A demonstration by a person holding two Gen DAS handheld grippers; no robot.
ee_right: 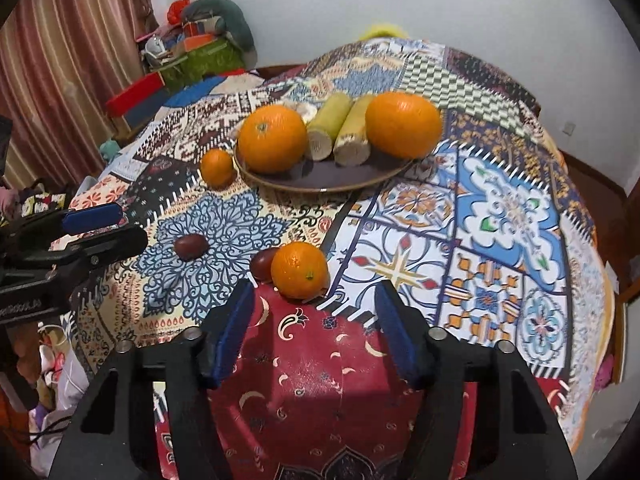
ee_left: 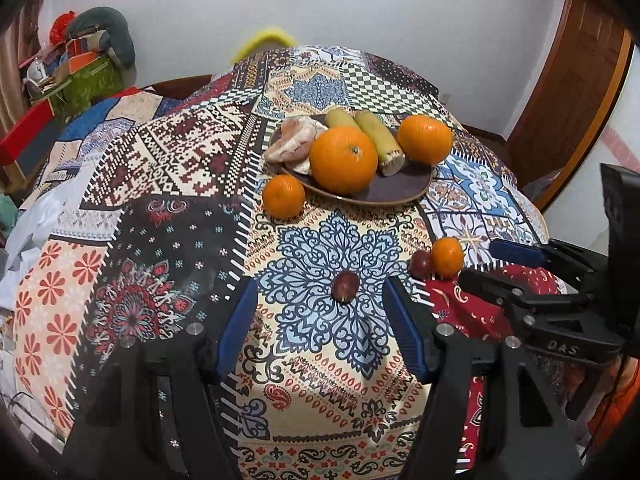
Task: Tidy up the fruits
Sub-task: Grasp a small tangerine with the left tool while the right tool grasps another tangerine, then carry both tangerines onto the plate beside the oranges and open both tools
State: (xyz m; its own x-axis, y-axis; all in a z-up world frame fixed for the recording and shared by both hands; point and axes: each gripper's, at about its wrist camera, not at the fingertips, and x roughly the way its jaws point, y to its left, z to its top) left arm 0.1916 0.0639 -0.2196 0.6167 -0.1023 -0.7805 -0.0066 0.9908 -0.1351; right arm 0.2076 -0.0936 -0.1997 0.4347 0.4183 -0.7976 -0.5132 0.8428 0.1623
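A dark plate (ee_left: 400,190) (ee_right: 320,178) holds two big oranges (ee_left: 343,159) (ee_right: 273,138), two yellow-green cane pieces (ee_left: 378,140) (ee_right: 352,128) and peeled pomelo (ee_left: 294,140). A small orange (ee_left: 283,196) (ee_right: 216,167) lies left of the plate. A dark red fruit (ee_left: 345,286) (ee_right: 191,246) lies just ahead of my open, empty left gripper (ee_left: 318,300). Another small orange (ee_left: 447,256) (ee_right: 299,275) with a second dark red fruit (ee_left: 420,263) (ee_right: 262,264) beside it lies just ahead of my open, empty right gripper (ee_right: 316,300).
A patchwork cloth (ee_left: 180,152) (ee_right: 500,208) covers the round table. Clutter is piled at the back left (ee_left: 80,64) (ee_right: 192,48). A wooden door (ee_left: 572,92) stands at the right, a curtain (ee_right: 60,80) at the left.
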